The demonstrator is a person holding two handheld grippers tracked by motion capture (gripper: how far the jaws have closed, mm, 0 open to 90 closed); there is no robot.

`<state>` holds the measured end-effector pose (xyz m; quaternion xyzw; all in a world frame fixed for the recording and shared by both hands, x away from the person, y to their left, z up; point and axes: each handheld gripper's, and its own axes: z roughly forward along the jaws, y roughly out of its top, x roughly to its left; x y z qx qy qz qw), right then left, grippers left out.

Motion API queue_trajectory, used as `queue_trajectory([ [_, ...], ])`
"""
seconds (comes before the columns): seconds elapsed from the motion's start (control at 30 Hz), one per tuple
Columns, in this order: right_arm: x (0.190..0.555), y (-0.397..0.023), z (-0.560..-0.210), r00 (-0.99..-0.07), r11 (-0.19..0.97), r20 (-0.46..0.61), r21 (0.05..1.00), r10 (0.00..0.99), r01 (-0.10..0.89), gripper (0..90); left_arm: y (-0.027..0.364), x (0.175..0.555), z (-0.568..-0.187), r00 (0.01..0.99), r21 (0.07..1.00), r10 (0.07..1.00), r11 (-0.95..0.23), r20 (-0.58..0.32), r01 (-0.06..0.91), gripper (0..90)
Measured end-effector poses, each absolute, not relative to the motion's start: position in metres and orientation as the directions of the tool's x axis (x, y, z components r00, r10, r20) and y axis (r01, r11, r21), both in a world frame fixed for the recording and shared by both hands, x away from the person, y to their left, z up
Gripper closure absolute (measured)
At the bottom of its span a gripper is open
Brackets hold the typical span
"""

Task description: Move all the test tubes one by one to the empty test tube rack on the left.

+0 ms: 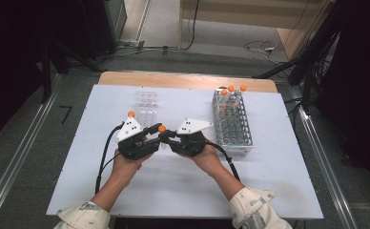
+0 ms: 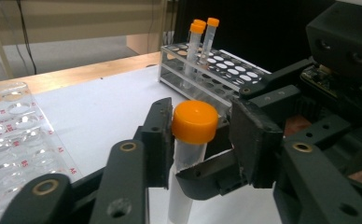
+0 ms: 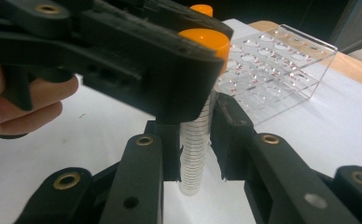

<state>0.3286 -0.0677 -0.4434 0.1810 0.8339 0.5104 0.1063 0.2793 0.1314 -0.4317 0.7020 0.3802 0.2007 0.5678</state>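
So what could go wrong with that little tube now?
The right gripper clamps the tube by its body while the left gripper sits around its orange cap. If the two hands pull unevenly, the tube might slip or tip. A freed cap could also drop and roll across the table.

High view: fixed above the near edge of the table [image 1: 183, 191], facing forward and down, far enough to take in the whole tabletop with the tube rack [image 1: 232, 122] right of centre. Left gripper view: low and close, looking across the orange-capped tube [image 2: 193, 135] toward the rack [image 2: 216, 70] behind it. Right gripper view: equally close, facing the same tube [image 3: 198, 135] from the opposite side, the rack behind the camera.
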Motion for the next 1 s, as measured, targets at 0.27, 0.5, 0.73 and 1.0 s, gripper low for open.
queue_trajectory([
  [0.27,0.328,-0.067,-0.443,-0.912,0.409,0.016,0.890,0.409,0.199,71.2,0.135,0.280,-0.432,0.619,0.949,0.767,-0.044,-0.169,0.313,68.7],
  [0.5,0.328,-0.067,-0.443,-0.916,0.401,0.041,0.891,0.398,0.213,53.7,0.140,0.281,-0.428,0.607,0.951,0.775,-0.028,-0.174,0.308,69.6],
  [0.73,0.328,-0.074,-0.440,-0.907,0.376,0.050,0.899,0.418,0.223,45.1,0.163,0.285,-0.408,0.556,0.958,0.806,0.045,-0.203,0.285,69.7],
  [1.0,0.325,-0.081,-0.440,-0.893,0.352,0.081,0.900,0.443,0.256,37.7,0.179,0.300,-0.391,0.493,0.960,0.847,0.068,-0.199,0.271,69.7],
])
